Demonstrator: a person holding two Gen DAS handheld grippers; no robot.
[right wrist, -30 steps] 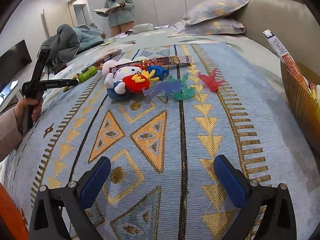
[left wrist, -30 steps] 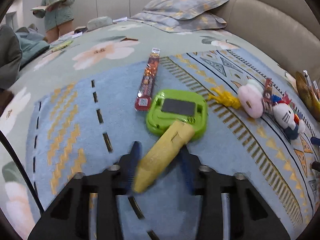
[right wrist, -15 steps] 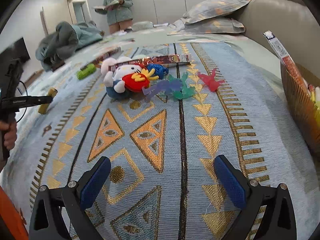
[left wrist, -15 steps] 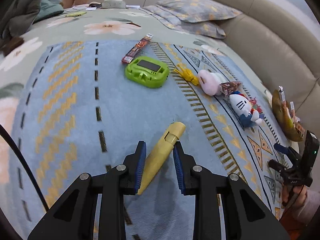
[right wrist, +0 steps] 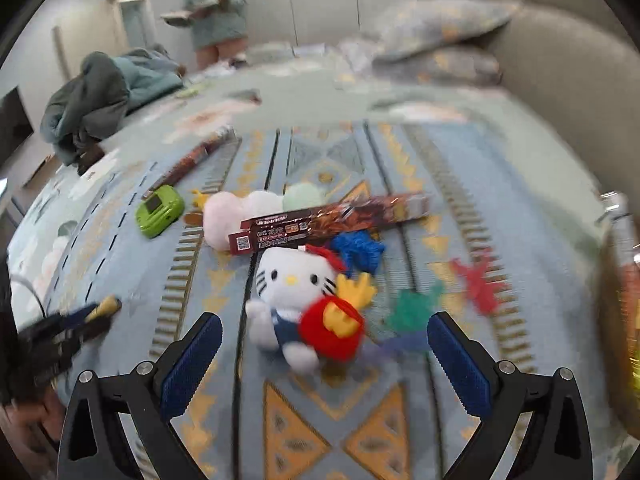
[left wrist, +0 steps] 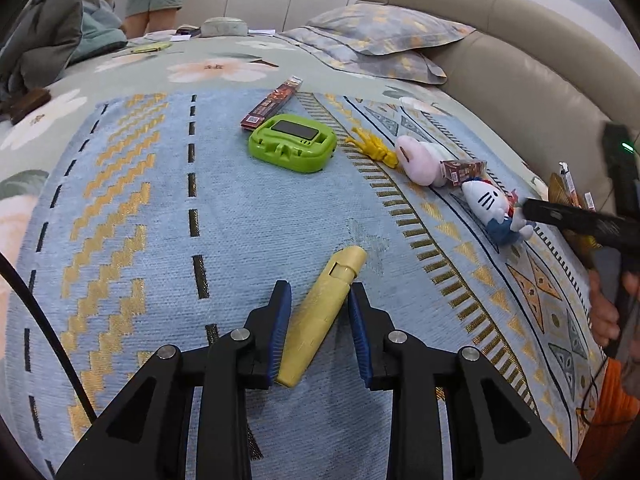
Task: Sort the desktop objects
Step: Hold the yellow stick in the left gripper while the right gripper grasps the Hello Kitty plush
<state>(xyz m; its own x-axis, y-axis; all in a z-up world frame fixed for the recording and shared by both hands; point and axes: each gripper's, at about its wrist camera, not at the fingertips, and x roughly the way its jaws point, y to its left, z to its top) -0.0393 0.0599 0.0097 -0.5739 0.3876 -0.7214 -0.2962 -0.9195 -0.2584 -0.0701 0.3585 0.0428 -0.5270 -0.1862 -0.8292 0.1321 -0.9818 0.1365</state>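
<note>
1. A bed with a floral cover carries a blue, gold-patterned blanket; pillows and a beige headboard stand behind, and a person reads by the white wardrobes.
2. A white cat plush with a red pouch lies on the blanket between the right tool, whose wide jaws are closing without touching it.
3. A green plastic gadget sits farther up the blanket beside a long printed box.
4. A yellow tapered flute-like toy lies on the blanket between the left tool, whose narrow jaws are opening, with a gap at the right pad.
</note>
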